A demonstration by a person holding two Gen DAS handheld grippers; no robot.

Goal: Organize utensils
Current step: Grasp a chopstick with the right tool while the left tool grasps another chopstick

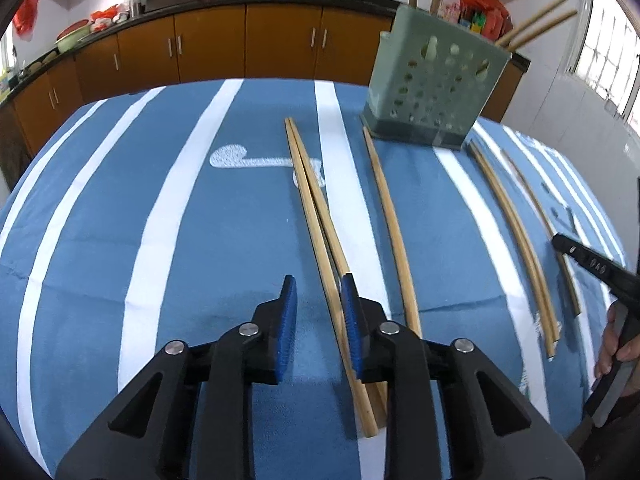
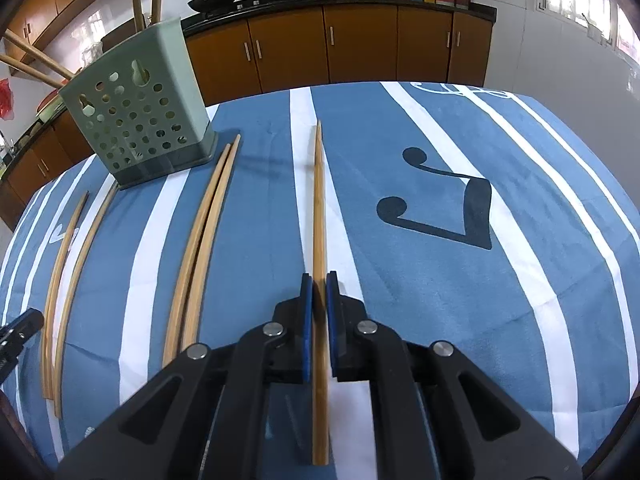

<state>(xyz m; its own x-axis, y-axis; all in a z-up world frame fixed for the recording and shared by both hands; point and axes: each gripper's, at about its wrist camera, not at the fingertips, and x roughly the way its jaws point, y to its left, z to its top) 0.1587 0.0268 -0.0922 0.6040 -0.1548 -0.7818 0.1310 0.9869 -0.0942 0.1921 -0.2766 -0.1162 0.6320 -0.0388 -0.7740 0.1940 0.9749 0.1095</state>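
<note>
Beside perforated holder [image 2: 138,120], loose chopsticks [image 2: 200,240], striped cloth [image 2: 440,300]

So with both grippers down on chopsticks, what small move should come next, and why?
Probably lift the right gripper: its fingers are shut on a chopstick still lying on the tablecloth, and the green holder stands upright nearby. The left gripper hasn't pinched its pair.

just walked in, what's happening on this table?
A person with a handheld gripper in each hand is sorting wooden chopsticks on a blue-and-white striped tablecloth. The right gripper is shut on a single chopstick. The left gripper straddles a pair of chopsticks, pads not visibly pressing yet. More chopsticks lie loose beside the green perforated plastic utensil holder, which already holds several.
</note>
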